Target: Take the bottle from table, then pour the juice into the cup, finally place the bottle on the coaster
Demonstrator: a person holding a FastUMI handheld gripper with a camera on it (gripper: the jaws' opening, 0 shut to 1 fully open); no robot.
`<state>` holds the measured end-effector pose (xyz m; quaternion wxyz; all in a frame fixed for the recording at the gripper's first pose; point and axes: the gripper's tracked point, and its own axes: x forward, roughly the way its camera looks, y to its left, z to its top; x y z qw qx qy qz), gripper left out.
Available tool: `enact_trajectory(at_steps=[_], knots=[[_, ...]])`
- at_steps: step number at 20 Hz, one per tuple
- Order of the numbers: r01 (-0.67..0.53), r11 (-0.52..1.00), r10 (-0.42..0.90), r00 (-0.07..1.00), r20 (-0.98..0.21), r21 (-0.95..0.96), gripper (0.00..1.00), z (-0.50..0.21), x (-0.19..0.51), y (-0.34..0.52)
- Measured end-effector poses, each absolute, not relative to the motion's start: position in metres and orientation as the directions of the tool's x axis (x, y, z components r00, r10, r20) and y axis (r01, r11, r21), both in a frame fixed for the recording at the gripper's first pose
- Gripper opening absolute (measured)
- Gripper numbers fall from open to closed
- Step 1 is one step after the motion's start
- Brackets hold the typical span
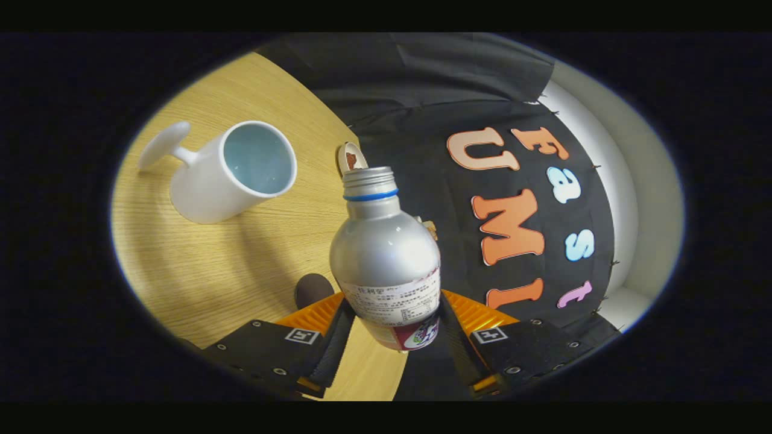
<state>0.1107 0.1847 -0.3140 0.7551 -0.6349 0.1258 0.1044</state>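
Wood-grain surface (241,259) fills the ground to the left of the bottle, ending at a curved edge against the black booth wall (458,90). We see the silver bottle (386,253) clamped between the fingers (391,328), both pressing on its labelled lower body; its base is cut off from us, its uncapped neck points away. Left of the bottle and beyond the fingers sits the white cup (232,172), tilted in our view, handle outward. Just behind the bottle's neck, a small round object (351,158) is half hidden. A dark round patch (312,289) lies beside the bottle's left, unclear.
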Motion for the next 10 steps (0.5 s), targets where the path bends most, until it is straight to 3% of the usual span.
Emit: enact_trajectory(at_steps=[10], knots=[[-0.270,-0.021,0.026,0.962,-0.270,-0.963,0.77,-0.3057,0.1121,0.1927]])
